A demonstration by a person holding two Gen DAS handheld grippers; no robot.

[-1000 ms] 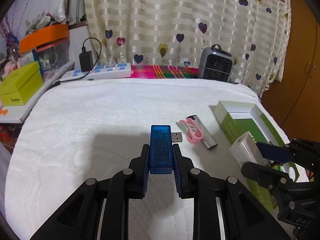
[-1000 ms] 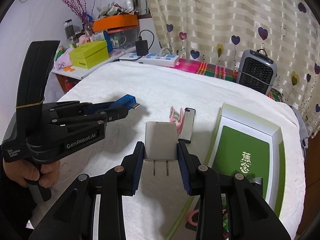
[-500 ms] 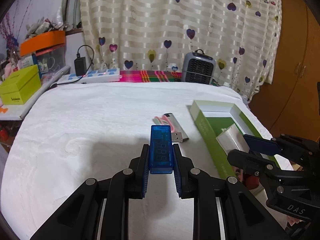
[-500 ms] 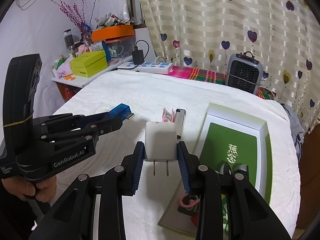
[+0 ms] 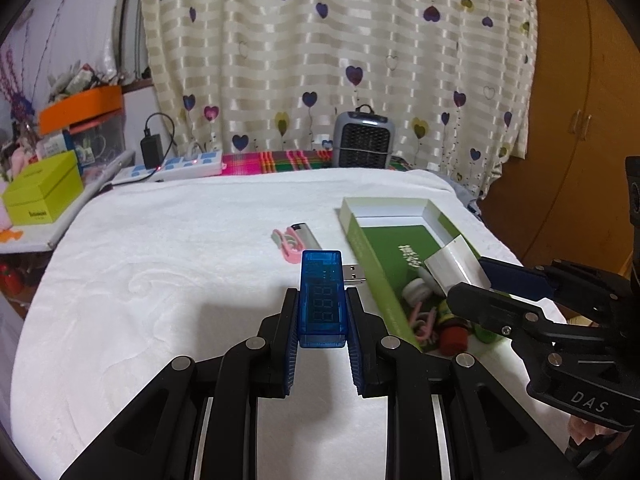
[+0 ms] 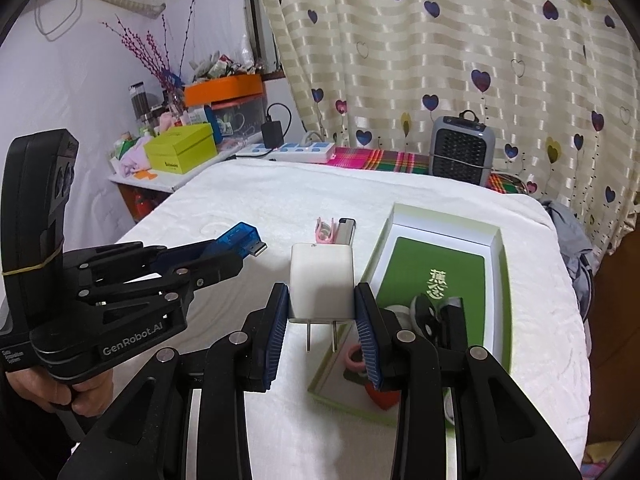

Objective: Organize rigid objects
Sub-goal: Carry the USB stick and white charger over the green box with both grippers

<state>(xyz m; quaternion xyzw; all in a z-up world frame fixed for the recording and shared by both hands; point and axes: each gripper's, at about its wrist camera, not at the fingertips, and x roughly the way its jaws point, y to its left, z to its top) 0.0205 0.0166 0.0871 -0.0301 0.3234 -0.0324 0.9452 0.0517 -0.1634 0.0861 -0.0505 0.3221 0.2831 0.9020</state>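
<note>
Left gripper (image 5: pixel 322 308): jaws pinch a blue USB meter (image 5: pixel 322 298) upright, its plug (image 5: pixel 354 272) jutting rightward beyond the tips. Right gripper (image 6: pixel 321 312): jaws clamp a white charger (image 6: pixel 322 282), prongs down, above the near left edge of the green box (image 6: pixel 502 264). Beyond both tips lie a pink clip (image 6: pixel 325 232) and a lighter (image 6: pixel 346 229), partly hidden behind the charger; the box's small contents are hard to make out.

Left gripper (image 5: pixel 322 304) and right gripper (image 6: pixel 321 307) angle downward side by side; jaws clamped, each loaded.
</note>
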